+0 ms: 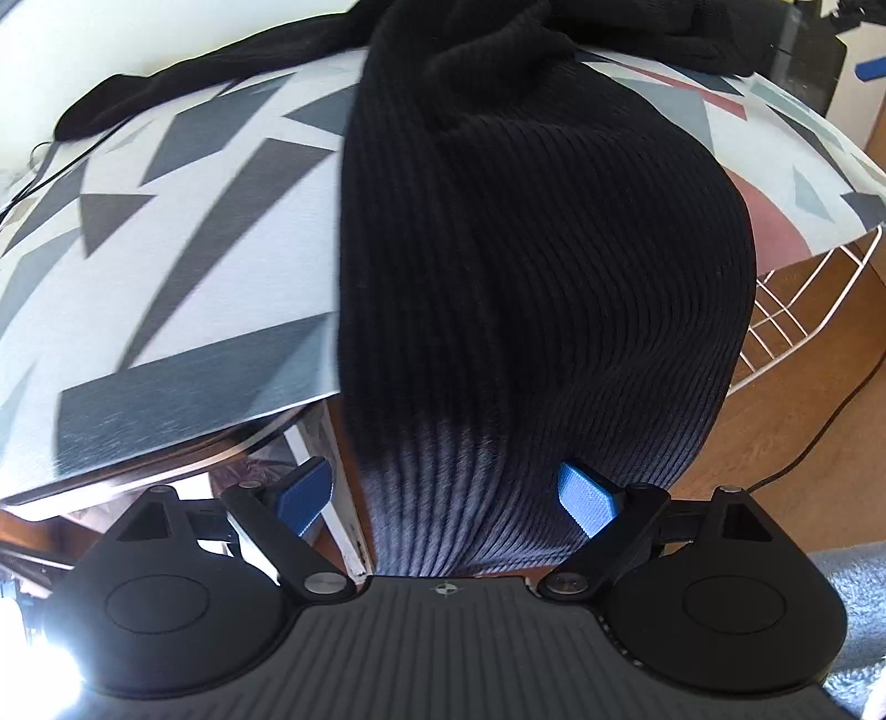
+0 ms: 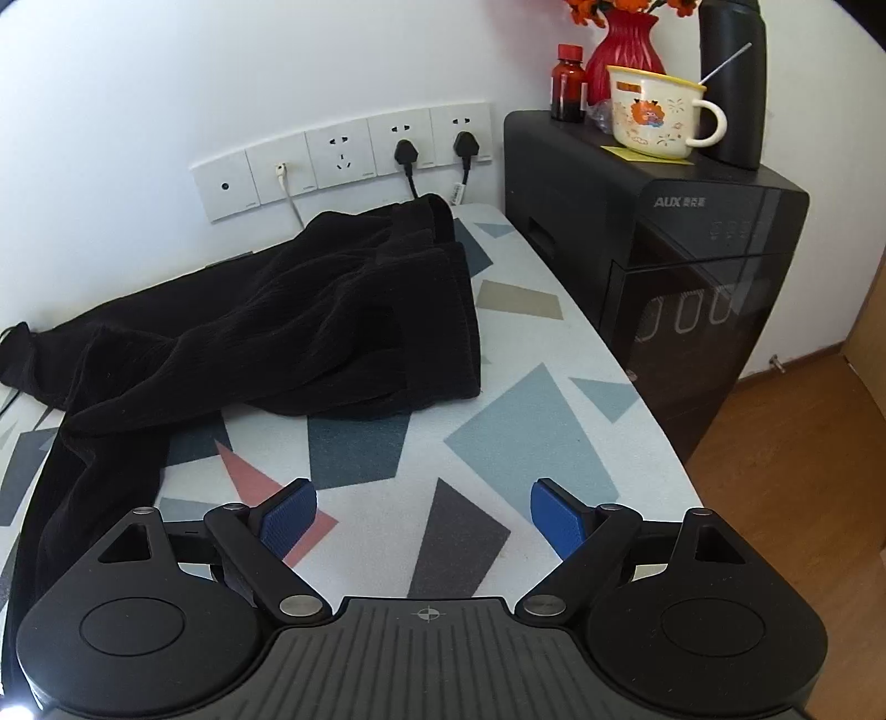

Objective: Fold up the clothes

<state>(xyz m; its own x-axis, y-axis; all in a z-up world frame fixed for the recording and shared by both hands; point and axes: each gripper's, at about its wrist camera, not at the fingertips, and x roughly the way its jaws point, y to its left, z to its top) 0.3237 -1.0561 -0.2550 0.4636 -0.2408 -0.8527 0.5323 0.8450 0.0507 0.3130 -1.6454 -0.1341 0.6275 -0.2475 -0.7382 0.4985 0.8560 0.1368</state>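
So the black ribbed garment (image 2: 266, 332) is lying crumpled on the worktop (image 2: 498, 421), the one with the geometric-print cover, bunched up on the side toward the wall sockets (image 2: 343, 158), with one part trailing off over the near edge. From the left wrist camera that hanging part (image 1: 526, 277) drapes down over the worktop edge (image 1: 183, 310) and drops right in between the left tongs (image 1: 446, 495). Those are spread wide, blue pads (image 1: 587, 495) either side of the cloth but not pinching it, so nothing's held. The right tongs (image 2: 423, 520) are wide open too, hovering over a bare patch of the patterned cover, just beside the trailing part of the garment, gripping nothing. Beside the worktop's far end sits a black AUX appliance (image 2: 664, 266) with a cartoon mug (image 2: 659, 111), a brown bottle (image 2: 567, 83) and a red vase (image 2: 623, 50) on top.
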